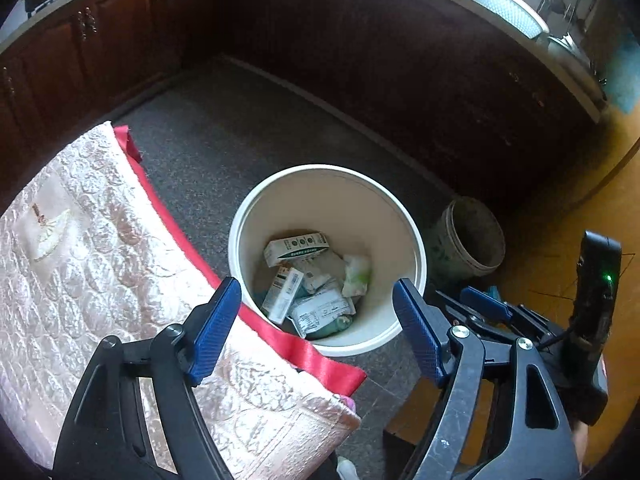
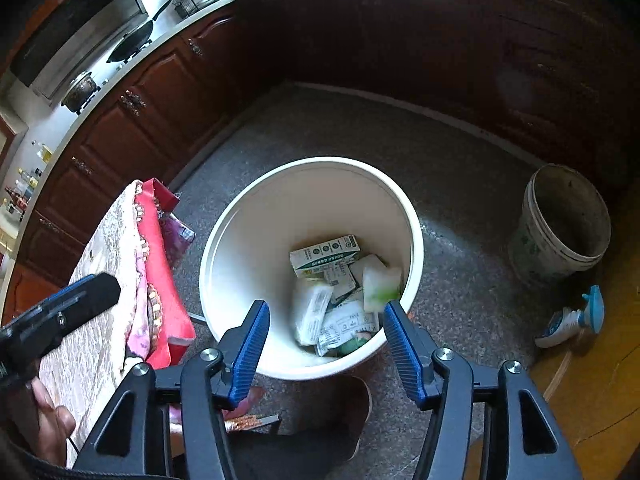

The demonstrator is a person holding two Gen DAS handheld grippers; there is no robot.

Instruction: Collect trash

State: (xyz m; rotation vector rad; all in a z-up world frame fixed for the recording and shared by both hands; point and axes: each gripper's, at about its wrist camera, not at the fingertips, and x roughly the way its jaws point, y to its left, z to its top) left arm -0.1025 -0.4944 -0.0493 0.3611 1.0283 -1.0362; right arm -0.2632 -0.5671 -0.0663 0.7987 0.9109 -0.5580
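Speckled floor (image 2: 460,168): white bin (image 2: 240,248), dirty bucket (image 2: 532,248), spray bottle (image 2: 568,322).

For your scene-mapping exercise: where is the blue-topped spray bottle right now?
Only the right wrist view shows the spray bottle: it lies on the floor at far right, just below the dirty bucket.

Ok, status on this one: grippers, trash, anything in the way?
Left gripper and right gripper open, empty, above white bin. Cartons and wrappers lie inside. Nothing blocking bin mouth; quilted cover beside it.

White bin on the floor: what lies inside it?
Inside the white bin: a green-printed carton, crumpled wrappers and a white-green packet. Anything beneath that pile is hidden.
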